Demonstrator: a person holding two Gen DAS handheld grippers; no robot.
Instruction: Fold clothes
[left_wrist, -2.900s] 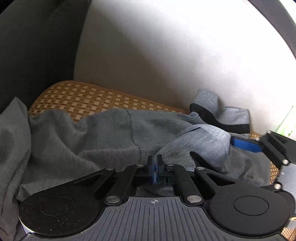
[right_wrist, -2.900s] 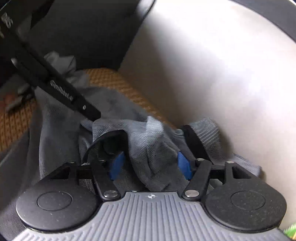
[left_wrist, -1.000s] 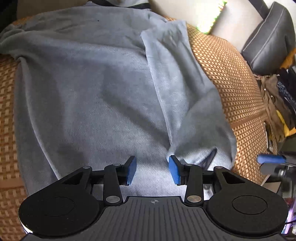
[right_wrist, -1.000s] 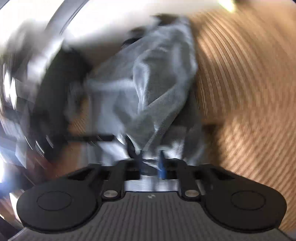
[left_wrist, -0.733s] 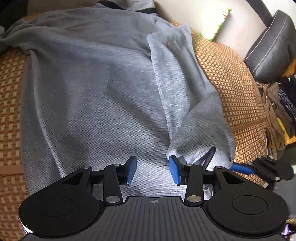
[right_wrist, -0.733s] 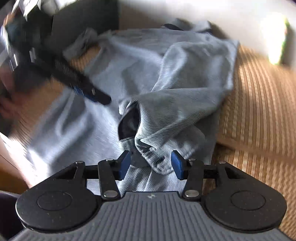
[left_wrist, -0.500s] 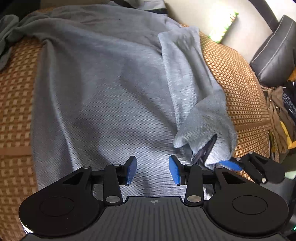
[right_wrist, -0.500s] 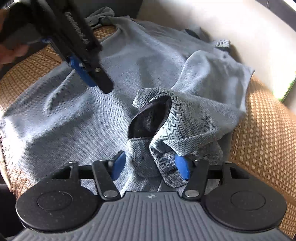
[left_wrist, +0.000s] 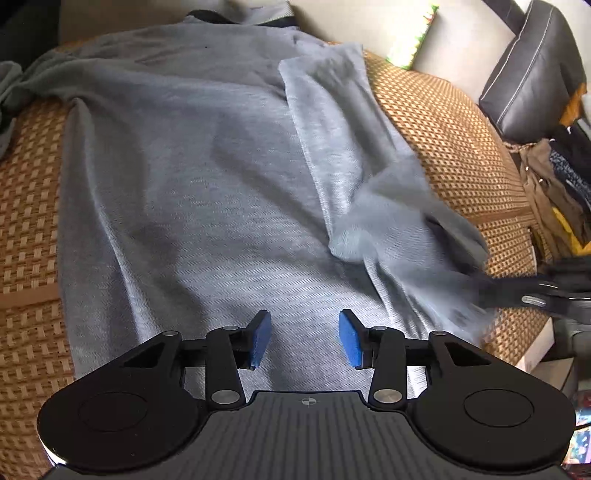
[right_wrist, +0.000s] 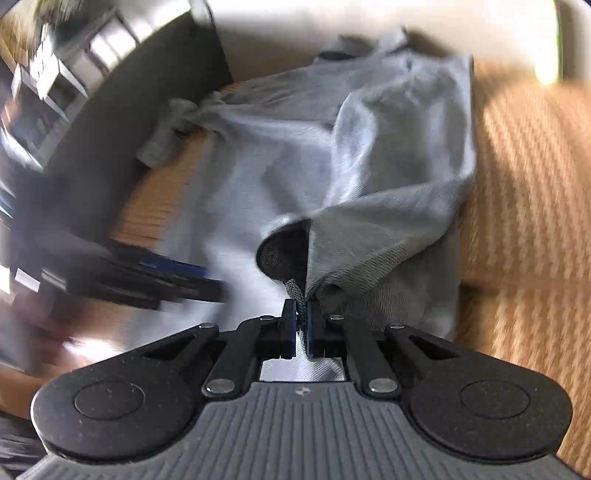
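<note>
Matt grey knit shirt (left_wrist: 207, 177), woven mat (left_wrist: 454, 147)

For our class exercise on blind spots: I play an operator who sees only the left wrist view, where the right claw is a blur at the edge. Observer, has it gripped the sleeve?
Observer: Yes. The right claw is shut on the edge of the sleeve, at its cuff.
Operator: How does the cuff sit?
Observer: Its mouth gapes open and shows a dark inside, and the sleeve rises like a tent over the shirt.
Operator: And the other sleeve? My view cuts it off.
Observer: The other sleeve lies bunched up beside the dark armrest.
</note>
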